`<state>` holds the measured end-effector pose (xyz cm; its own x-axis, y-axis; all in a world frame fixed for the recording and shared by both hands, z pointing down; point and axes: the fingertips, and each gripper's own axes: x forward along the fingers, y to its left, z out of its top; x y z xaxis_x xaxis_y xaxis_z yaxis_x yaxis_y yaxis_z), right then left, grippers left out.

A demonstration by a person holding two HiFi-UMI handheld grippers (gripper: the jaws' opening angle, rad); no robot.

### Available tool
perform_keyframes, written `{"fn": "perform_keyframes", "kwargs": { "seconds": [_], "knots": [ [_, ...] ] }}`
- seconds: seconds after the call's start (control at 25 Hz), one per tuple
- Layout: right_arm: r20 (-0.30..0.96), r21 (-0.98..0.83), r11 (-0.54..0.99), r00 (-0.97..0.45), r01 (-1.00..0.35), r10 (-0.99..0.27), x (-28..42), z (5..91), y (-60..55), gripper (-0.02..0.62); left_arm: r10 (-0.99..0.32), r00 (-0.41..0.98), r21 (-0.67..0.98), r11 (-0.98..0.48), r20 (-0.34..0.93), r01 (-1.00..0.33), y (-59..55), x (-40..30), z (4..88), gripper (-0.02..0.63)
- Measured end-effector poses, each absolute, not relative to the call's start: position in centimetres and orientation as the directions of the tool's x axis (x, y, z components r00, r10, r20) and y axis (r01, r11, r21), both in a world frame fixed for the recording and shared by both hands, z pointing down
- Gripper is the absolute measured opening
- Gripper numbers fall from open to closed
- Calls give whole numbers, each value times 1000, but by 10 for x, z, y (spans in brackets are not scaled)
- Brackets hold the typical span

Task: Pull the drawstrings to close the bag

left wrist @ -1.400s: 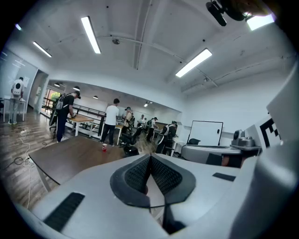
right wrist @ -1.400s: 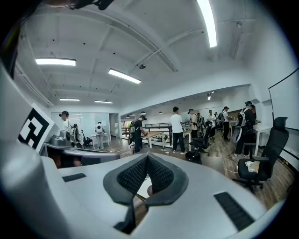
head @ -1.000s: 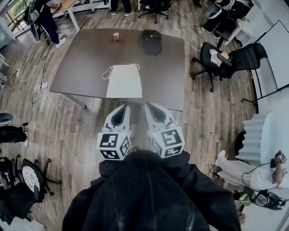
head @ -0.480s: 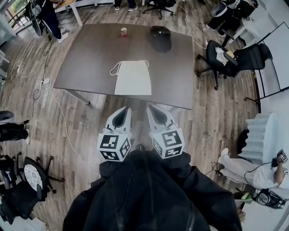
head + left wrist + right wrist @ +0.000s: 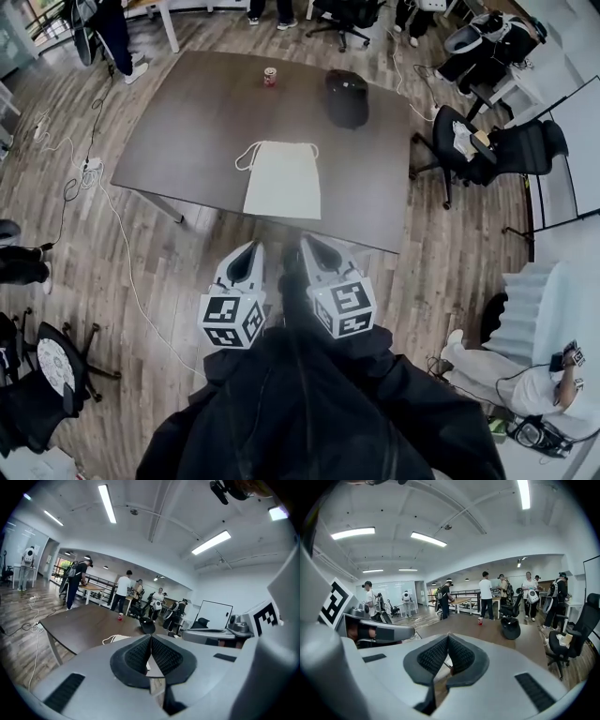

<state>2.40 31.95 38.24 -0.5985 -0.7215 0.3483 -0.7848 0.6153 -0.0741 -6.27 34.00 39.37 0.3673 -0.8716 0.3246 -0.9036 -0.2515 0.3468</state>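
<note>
Left gripper [image 5: 254,248], right gripper [image 5: 308,244]: jaws closed, empty. Bag [image 5: 281,180]: flat on table [image 5: 187,112], well ahead of both; long axis pointing away, drawstrings [image 5: 246,156] at far end, nearer left jaws.

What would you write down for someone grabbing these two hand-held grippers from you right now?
Left gripper: jaws shut, nothing between them, held in front of the body short of the table.
Right gripper: jaws shut, empty, beside the left one.
Bag: lies flat near the table's near edge, its top on the far side, with a drawstring loop out at the far-left corner. A can and a black cap sit further back.
Done: nothing yet; the bag's top looks ungathered.
Left: reach the bag, take the drawstrings and pull them to close it.
</note>
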Motion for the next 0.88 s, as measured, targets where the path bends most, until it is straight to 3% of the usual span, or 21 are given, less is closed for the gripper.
{"fn": "perform_keyframes", "kwargs": {
  "seconds": [0.36, 0.88],
  "knots": [
    [375, -105, 659, -643, -745, -668, -11, 408, 228, 21, -886, 287, 332, -164, 364, -929, 260, -109, 411, 32],
    [458, -111, 611, -586, -784, -668, 10, 440, 58, 21, -827, 339, 346, -189, 449, -919, 82, -108, 444, 32]
  ]
}}
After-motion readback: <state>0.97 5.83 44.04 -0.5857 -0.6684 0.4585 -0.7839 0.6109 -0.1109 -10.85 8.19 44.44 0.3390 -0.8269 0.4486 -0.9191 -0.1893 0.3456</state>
